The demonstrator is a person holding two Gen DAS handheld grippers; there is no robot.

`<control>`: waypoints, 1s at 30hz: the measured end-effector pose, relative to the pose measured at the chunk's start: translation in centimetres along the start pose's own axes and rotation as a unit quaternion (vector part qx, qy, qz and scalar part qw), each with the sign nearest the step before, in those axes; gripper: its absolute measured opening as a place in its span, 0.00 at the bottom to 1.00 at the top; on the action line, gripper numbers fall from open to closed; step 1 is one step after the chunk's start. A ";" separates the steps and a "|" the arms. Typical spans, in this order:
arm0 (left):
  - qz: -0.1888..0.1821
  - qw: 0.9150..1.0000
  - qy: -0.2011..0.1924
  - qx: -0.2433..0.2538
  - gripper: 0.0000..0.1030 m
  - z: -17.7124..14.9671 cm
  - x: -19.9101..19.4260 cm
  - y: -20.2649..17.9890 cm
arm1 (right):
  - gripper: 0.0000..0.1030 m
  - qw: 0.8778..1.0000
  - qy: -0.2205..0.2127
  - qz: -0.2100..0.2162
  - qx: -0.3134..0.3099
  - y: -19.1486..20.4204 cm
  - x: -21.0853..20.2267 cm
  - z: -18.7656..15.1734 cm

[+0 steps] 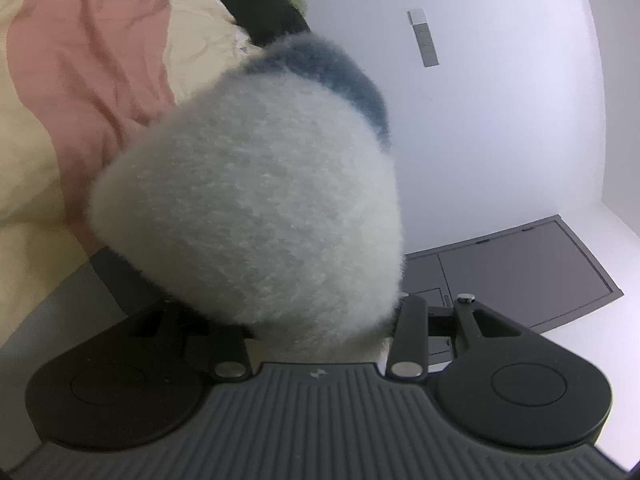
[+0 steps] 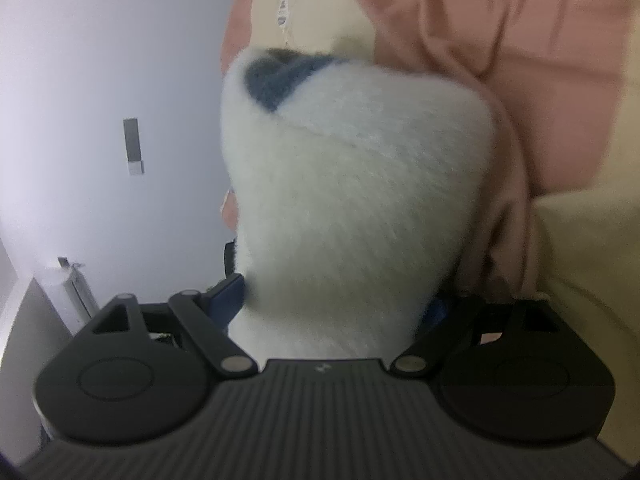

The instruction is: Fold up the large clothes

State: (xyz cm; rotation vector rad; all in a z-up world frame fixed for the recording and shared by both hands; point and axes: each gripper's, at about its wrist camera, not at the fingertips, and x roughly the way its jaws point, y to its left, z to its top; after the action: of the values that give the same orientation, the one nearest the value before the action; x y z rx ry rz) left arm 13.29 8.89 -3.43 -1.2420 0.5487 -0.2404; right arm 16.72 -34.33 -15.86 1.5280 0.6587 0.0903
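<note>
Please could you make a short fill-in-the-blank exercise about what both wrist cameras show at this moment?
1. Both grippers hold a fluffy white garment with a patch coloured ____.
2. Under it lies a cream and ____ bedcover.
3. In the left wrist view, the garment hides the gripper's ____.

Missing words: blue; pink; fingers

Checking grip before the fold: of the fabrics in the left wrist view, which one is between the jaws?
The fluffy white garment with the blue patch; the pink-and-cream bedding lies behind it, outside the jaws.
</note>
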 end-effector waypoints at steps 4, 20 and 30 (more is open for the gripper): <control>0.003 1.000 -0.003 0.016 0.46 -0.2 -0.5 -0.4 | 0.64 0.998 0.020 -0.029 -0.056 1.5 0.9 0.6; -0.056 0.998 0.011 0.037 0.46 -1.4 -4.8 -6.1 | 0.45 0.971 0.003 0.046 -0.234 9.9 -7.1 -0.2; -0.127 0.989 0.046 0.068 0.46 -6.6 -1.1 -16.0 | 0.45 0.954 -0.051 0.100 -0.279 16.5 -15.8 5.7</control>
State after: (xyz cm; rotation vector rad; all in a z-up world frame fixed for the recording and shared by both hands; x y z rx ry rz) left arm 10.81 -1.15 10.50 -1.1717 0.4441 -0.5428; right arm 11.87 -45.25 4.41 1.0381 0.3491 0.3219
